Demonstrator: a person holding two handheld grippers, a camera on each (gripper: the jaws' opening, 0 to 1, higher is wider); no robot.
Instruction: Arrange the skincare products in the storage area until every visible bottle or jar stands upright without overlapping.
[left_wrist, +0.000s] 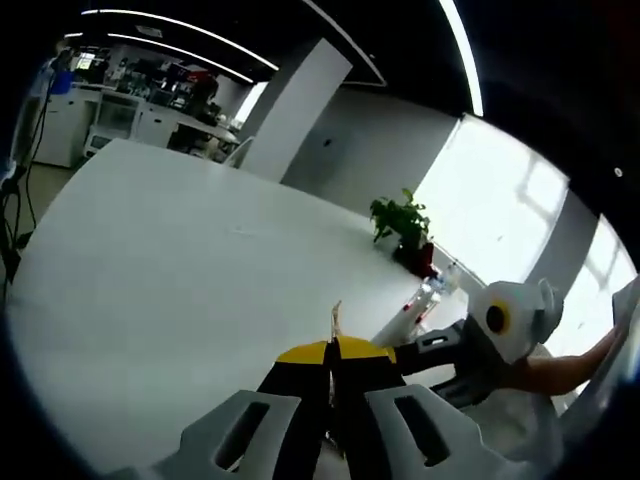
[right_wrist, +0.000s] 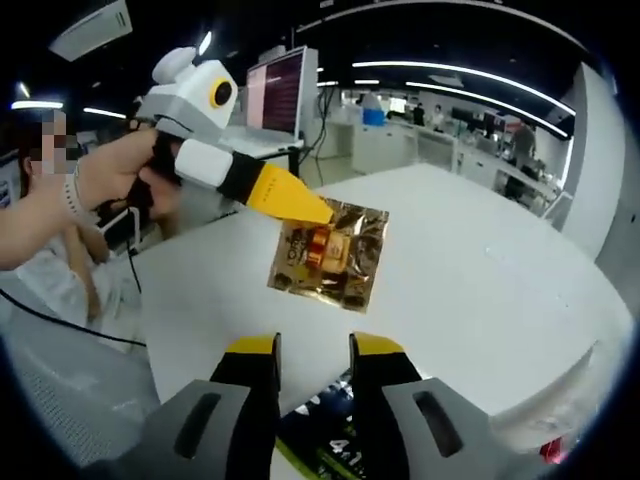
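1. In the right gripper view, the right gripper (right_wrist: 313, 350) sits nearest, its yellow-tipped fingers (right_wrist: 253, 350) standing a little apart with nothing between them; a dark printed item, too cut off to identify, lies under them at the table edge.
2. Just beyond, a gold foil sachet (right_wrist: 330, 257) hangs above the white table (right_wrist: 480, 290), lifted off the surface and tilted.
3. The left gripper (right_wrist: 322, 214) has it by the upper left corner, fingers pressed together on the foil, held by a person's hand (right_wrist: 125, 175).
4. In the left gripper view, that same left gripper (left_wrist: 331, 352) shows its fingers closed tight, a thin sliver of the sachet (left_wrist: 336, 318) poking up edge-on between them.
5. The right gripper (left_wrist: 470, 350) comes in from the right there.
6. Farther off, a potted plant (left_wrist: 402, 222) stands on the table (left_wrist: 180, 260), with small bottles (left_wrist: 432, 293) near it, too small to read.
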